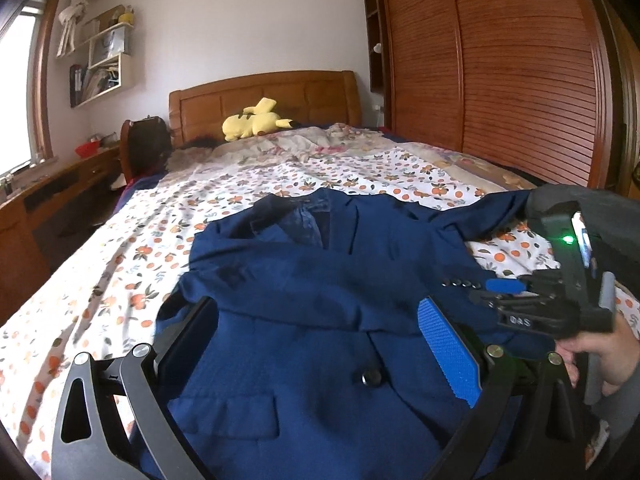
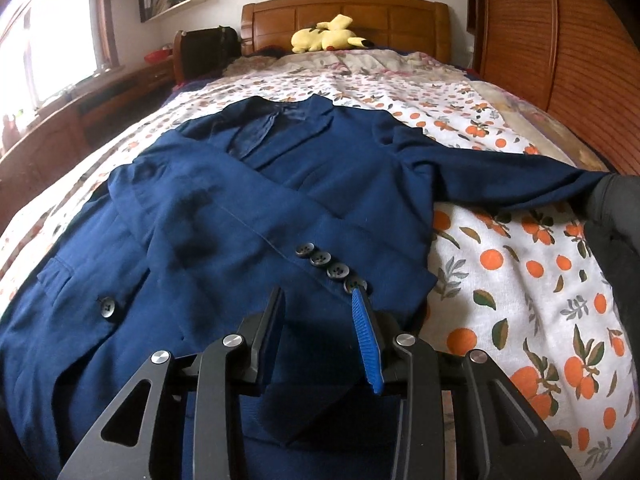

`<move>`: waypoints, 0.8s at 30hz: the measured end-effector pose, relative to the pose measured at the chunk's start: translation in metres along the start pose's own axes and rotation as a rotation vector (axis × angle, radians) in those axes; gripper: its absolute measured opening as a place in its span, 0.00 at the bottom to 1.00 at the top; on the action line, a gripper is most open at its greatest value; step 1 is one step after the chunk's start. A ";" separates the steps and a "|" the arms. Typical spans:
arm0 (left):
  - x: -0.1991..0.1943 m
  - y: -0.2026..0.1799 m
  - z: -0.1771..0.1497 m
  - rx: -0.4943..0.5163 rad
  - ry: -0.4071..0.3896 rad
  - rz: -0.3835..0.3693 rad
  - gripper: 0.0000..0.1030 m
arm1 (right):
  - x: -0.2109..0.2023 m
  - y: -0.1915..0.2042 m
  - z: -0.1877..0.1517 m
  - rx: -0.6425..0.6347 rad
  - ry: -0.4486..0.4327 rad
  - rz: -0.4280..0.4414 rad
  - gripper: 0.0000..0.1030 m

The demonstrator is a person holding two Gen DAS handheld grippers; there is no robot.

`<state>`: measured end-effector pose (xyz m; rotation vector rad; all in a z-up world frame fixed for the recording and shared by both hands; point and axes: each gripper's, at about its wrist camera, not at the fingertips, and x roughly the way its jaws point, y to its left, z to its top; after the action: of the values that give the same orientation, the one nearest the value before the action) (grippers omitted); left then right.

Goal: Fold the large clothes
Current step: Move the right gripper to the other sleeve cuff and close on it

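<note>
Right wrist: right gripper [image 2: 318,300] tilted over jacket [image 2: 224,208].

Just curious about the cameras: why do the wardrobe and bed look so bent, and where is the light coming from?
Both views: fisheye lenses bow straight lines, so the wardrobe curves, and corners go dark. Left wrist view: the window is blown out white. Right wrist view: daylight from that side leaves the blue jacket evenly lit, slightly soft.
</note>
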<state>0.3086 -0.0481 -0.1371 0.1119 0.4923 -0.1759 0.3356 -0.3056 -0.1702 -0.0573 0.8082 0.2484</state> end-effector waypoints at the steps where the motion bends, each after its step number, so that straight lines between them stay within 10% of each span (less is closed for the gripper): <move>1: 0.008 0.000 0.000 -0.002 0.003 -0.002 0.97 | 0.000 -0.001 0.000 0.001 0.002 0.001 0.32; 24: 0.055 0.014 -0.038 -0.025 -0.046 -0.030 0.97 | -0.046 -0.021 0.019 0.006 -0.113 -0.064 0.40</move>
<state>0.3415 -0.0361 -0.1959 0.0759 0.4508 -0.2014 0.3239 -0.3326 -0.1245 -0.0629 0.6937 0.1867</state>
